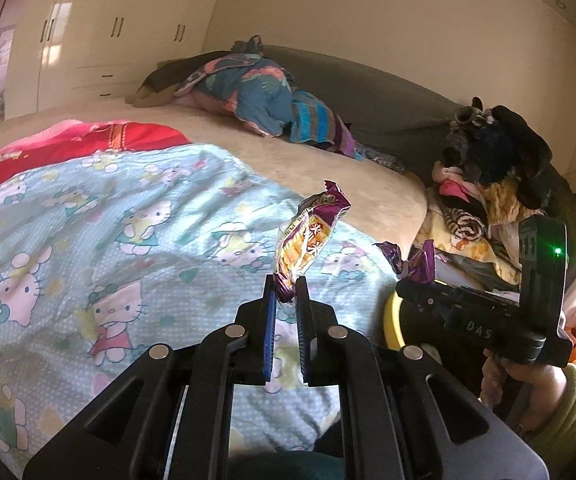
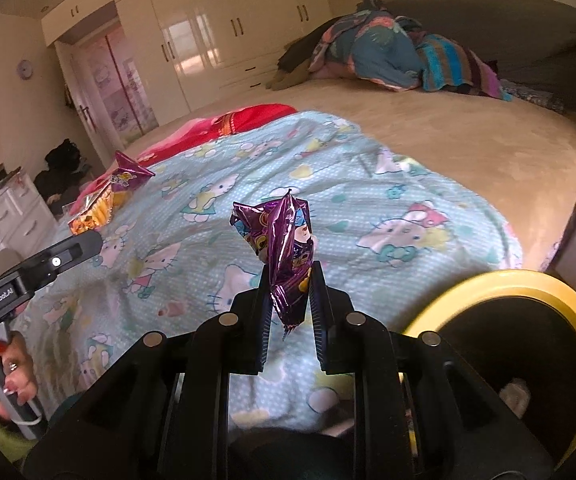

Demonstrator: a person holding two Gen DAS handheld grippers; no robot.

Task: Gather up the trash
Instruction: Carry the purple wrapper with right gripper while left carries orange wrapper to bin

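1. Over the bed (image 2: 468, 152), above the Hello Kitty quilt (image 1: 87, 240), your left hand-held gripper (image 1: 286, 286) is clamped on the bottom twist of an orange-and-purple snack wrapper (image 1: 308, 236), which stands up off the tips.
2. Your right hand-held gripper (image 2: 290, 280) is pinched on a crumpled purple foil wrapper (image 2: 283, 240), also held clear of the quilt.
3. The yellow-rimmed bin (image 2: 528, 292) sits low, just right of the right hand-held gripper; something pale lies inside it, too blurred to name.
4. Risk: the left grip catches only the thin end of the wrapper, so a fast swing may let it slip out onto the quilt.
5. Risk: foil is slick and springy; if you release before you're over the bin mouth, it likely drifts past the rim onto the floor.
6. Risk: both tools are near each other beside the bin, so moving together could knock one wrapper loose.
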